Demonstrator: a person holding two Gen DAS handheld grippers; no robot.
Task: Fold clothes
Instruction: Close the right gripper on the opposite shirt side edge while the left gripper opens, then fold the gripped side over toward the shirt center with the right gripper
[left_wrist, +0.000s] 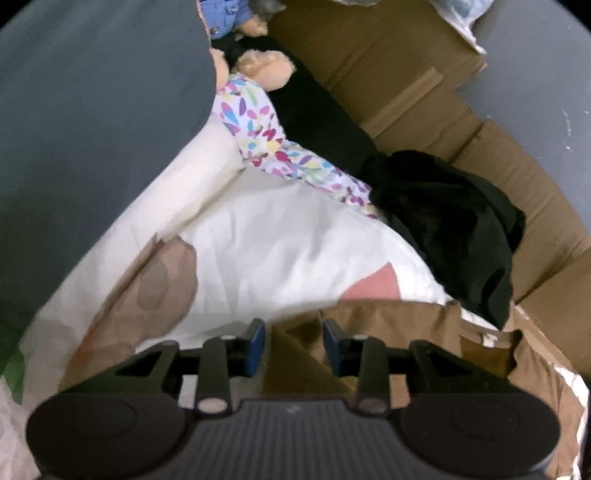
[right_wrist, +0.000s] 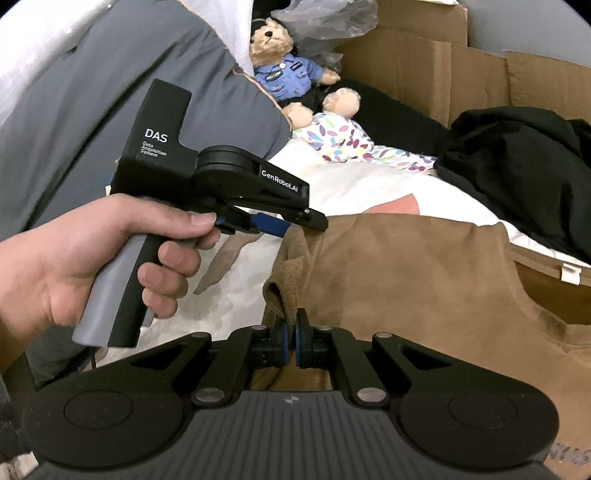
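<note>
My left claw (left_wrist: 294, 345) has its blue pads (left_wrist: 255, 345) apart, with a raised fold of the brown shirt (left_wrist: 376, 321) sitting in the gap between them. Whether either pad touches the cloth I cannot tell from the left wrist view. From the right wrist view, that same claw (right_wrist: 295, 223) is seen from the side, its tips at the shirt's (right_wrist: 406, 277) upper left edge, gripped by my left hand (right_wrist: 103, 254) around a grey handle.

My right claw (right_wrist: 291, 341) is pinched together on a lower fold of the shirt's left edge; the cloth rises in a ridge from between its pads.

The shirt lies spread on a white sheet (right_wrist: 343, 192) covering the bed, its neckline toward the right. A pink patch (right_wrist: 400, 205) shows on the sheet just beyond the shirt.

Farther back, a doll (right_wrist: 341, 129) in white clothing with coloured spots lies on the sheet. Beside it sits a teddy bear (right_wrist: 280, 62) in a blue uniform. A heap of black clothing (right_wrist: 517, 162) rests to the right, near the shirt's far edge. Cardboard boxes (right_wrist: 424, 70) stand behind all of this. A grey cover (right_wrist: 147, 66) fills the left side of both views.
</note>
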